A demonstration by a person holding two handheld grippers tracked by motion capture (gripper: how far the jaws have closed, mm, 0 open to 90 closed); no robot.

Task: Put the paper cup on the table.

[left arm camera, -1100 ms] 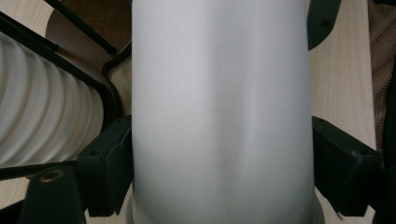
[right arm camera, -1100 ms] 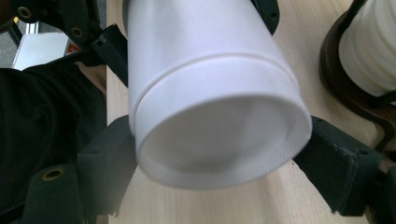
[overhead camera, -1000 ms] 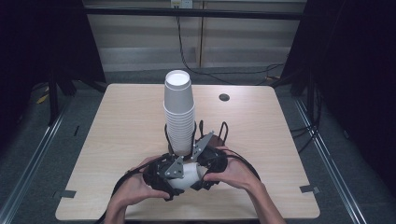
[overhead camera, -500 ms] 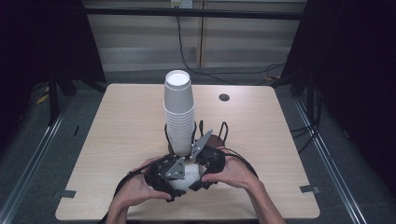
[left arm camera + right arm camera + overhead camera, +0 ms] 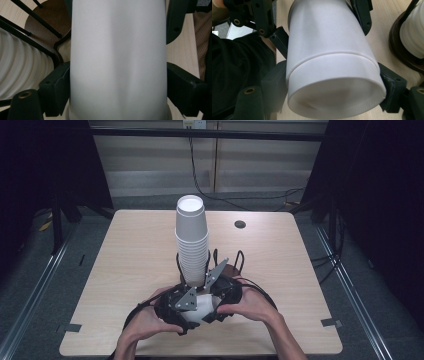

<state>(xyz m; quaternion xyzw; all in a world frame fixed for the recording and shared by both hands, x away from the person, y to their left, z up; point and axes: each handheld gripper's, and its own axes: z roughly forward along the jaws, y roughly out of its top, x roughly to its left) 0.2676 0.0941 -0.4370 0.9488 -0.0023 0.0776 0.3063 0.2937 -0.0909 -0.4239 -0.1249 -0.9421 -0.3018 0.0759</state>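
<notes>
near the table's front edge, the left gripper (image 5: 192,306) and the right gripper (image 5: 214,292) both hold white paper cups (image 5: 202,304) lying on their side between the two hands; the left jaws have just been opening a little but their pads sit against the cup, and the right jaws clamp the outer cup of what look like two stuck together. i think the pulling apart is just starting. behind them the tall cup stack (image 5: 192,242) waits on its holder (image 5: 231,269).
</notes>
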